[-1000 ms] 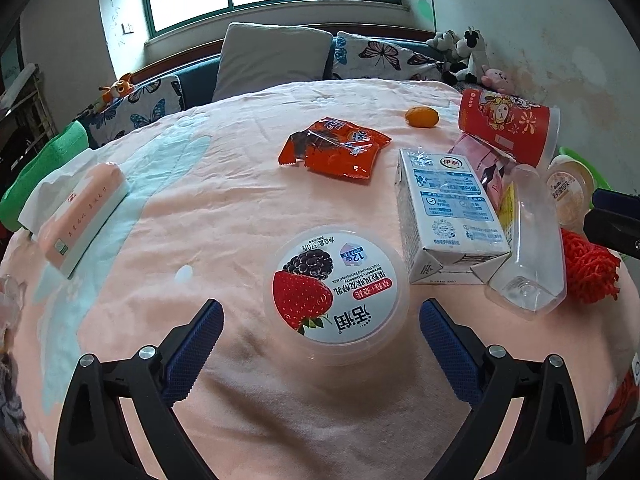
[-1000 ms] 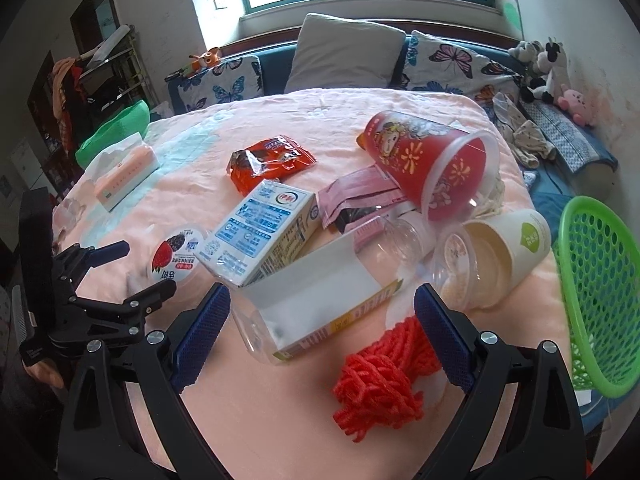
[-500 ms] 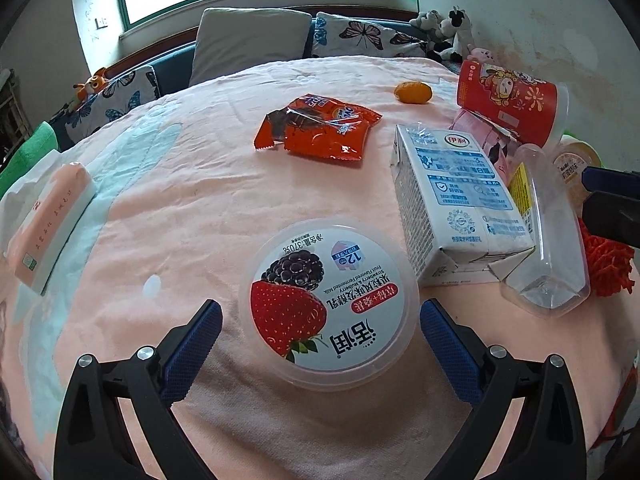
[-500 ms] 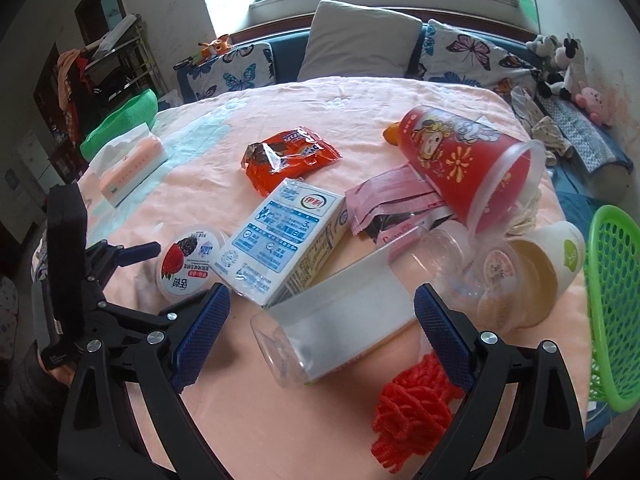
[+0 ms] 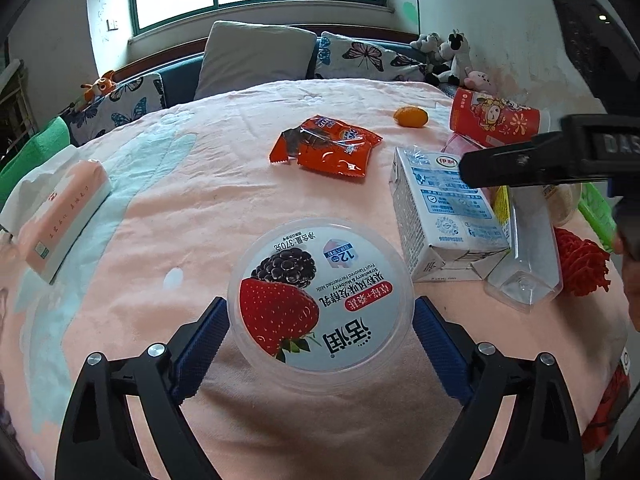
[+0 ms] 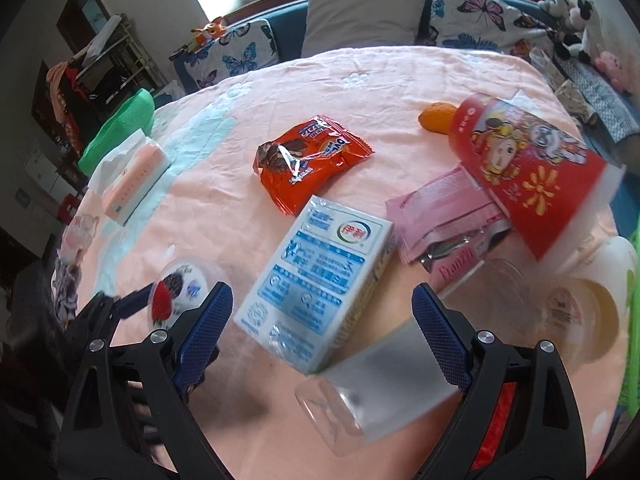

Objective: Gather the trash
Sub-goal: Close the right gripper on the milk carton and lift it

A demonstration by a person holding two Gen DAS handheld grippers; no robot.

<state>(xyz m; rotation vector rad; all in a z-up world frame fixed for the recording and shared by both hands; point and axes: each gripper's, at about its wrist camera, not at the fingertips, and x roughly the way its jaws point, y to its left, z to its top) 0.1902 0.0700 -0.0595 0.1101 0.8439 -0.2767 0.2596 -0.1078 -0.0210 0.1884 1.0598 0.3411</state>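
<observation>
A round yogurt tub (image 5: 320, 300) with a strawberry lid sits on the pink cloth between my left gripper's (image 5: 319, 305) blue pads. The jaws are closing, and the pads stand right at the tub's sides without visibly squeezing it. My right gripper (image 6: 320, 293) hovers over a blue-and-white milk carton (image 6: 320, 272) and a clear plastic bottle (image 6: 380, 368) that leans against it. Its jaws are closing a little, with the carton's near end between them and neither pad touching. An orange snack wrapper (image 6: 312, 160), a tipped red cup (image 6: 528, 168) and pink packets (image 6: 440, 208) lie beyond.
A red mesh net (image 5: 580, 264) and a cream cup (image 6: 592, 308) lie at the right, next to a green basket (image 5: 596, 208) off the table edge. A tissue pack (image 5: 64, 216) is at the left and an orange fruit (image 5: 410, 116) at the back.
My left gripper has come forward around the yogurt tub and its jaws have narrowed. My right gripper has swung left, from the bottle and red net to over the carton.
</observation>
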